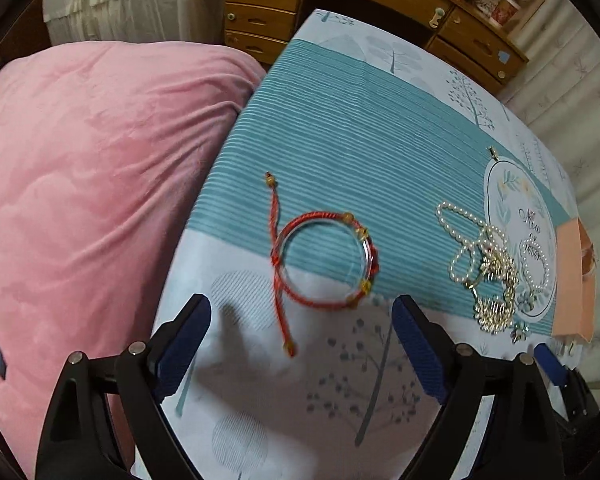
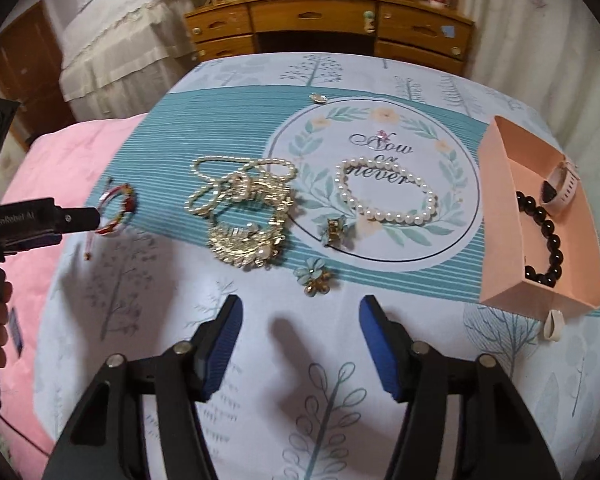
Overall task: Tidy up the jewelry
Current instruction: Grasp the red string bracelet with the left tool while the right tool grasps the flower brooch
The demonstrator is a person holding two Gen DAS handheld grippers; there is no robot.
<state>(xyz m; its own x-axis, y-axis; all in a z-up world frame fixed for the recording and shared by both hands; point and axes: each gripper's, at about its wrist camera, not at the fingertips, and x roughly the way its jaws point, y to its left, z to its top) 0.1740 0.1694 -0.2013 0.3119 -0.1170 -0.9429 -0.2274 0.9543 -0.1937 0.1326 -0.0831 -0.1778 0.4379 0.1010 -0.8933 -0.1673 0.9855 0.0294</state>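
A red cord bracelet (image 1: 324, 264) with gold beads lies on the patterned cloth just ahead of my open, empty left gripper (image 1: 302, 320); it also shows in the right wrist view (image 2: 118, 208). A tangled pile of pearl and gold jewelry (image 2: 244, 208) lies left of a pearl bracelet (image 2: 384, 192). Two blue flower pieces (image 2: 334, 230) (image 2: 316, 276) lie ahead of my open, empty right gripper (image 2: 300, 316). A pink box (image 2: 500, 216) at the right holds a black bead bracelet (image 2: 548, 240) and a pale watch (image 2: 560, 188).
A pink quilt (image 1: 80, 200) bulges along the table's left edge. A wooden desk with drawers (image 2: 320, 28) stands behind the table. A small white clip (image 2: 554, 324) lies in front of the box. A small charm (image 2: 320, 98) lies at the far side.
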